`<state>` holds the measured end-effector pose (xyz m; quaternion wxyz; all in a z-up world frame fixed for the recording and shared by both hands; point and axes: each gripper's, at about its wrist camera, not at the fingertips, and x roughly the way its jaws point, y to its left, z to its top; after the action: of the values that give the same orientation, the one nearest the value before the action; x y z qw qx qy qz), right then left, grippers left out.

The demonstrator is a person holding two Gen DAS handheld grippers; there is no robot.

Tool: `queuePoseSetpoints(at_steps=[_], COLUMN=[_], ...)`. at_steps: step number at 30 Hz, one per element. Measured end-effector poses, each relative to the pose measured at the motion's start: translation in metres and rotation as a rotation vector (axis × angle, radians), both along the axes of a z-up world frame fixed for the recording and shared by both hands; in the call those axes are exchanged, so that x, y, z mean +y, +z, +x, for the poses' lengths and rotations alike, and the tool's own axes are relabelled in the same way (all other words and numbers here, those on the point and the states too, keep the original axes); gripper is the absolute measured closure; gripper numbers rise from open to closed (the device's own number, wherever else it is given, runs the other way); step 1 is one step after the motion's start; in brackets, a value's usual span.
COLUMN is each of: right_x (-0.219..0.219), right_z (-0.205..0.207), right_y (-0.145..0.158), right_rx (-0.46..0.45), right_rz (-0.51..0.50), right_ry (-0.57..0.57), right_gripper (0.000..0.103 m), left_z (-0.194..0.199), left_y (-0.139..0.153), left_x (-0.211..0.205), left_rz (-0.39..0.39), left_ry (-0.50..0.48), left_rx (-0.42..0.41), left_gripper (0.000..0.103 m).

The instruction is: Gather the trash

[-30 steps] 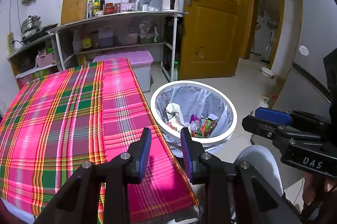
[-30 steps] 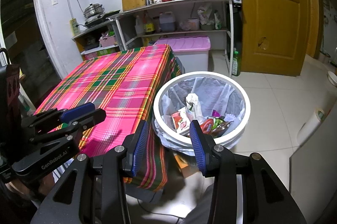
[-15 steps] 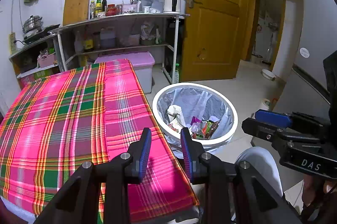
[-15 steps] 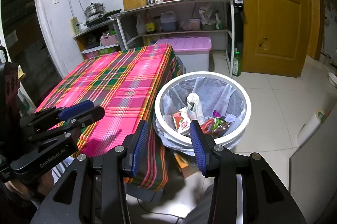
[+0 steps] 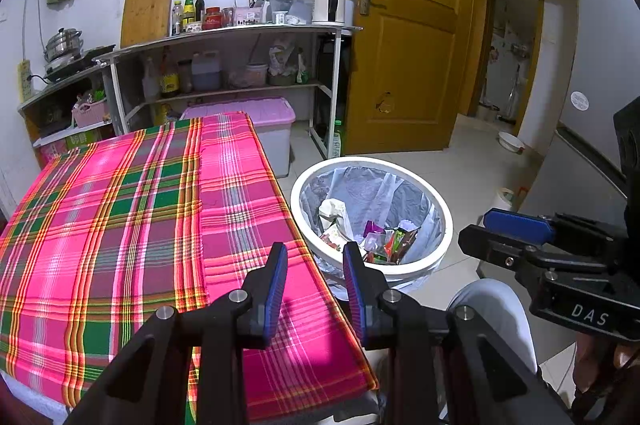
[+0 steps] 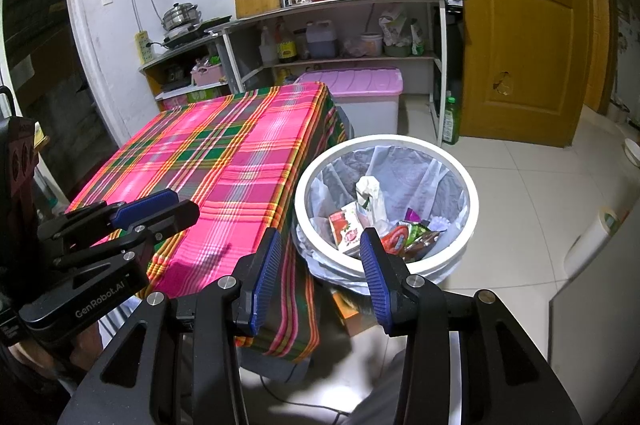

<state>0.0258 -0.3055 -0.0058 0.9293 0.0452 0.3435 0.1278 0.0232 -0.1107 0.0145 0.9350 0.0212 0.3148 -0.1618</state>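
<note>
A white trash bin point(image 5: 442, 213) with a clear liner stands on the floor beside the table, also in the right wrist view point(image 6: 474, 193). It holds wrappers and crumpled paper point(image 5: 380, 239) point(image 6: 368, 209). The table carries a pink plaid cloth point(image 5: 132, 217) point(image 6: 224, 153) with no trash on it. My left gripper point(image 5: 314, 257) is open and empty over the table's near right corner. My right gripper point(image 6: 320, 245) is open and empty, held above the bin's near rim.
A metal shelf point(image 5: 224, 37) with bottles, a cutting board and a kettle stands at the back wall. A pink-lidded storage box point(image 5: 256, 113) sits under it. A wooden door point(image 5: 408, 25) is at right. Tiled floor point(image 6: 528, 193) surrounds the bin.
Both grippers have drawn back and up slightly from the bin; the view has widened a little. Both stay open and empty.
</note>
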Motion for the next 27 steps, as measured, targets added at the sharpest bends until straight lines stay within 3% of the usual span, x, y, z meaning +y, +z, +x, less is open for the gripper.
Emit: queuePoseSetpoints(at_steps=[27], right_x=[0.0051], right_z=[-0.0017], right_y=[-0.0001], right_rx=[0.002], right_rz=[-0.001], right_ry=[0.003], right_gripper=[0.061], left_z=[-0.0011], left_y=[-0.0018], left_x=[0.0036], left_rz=[-0.005], left_ry=[0.006], left_rx=[0.005], left_gripper=[0.075])
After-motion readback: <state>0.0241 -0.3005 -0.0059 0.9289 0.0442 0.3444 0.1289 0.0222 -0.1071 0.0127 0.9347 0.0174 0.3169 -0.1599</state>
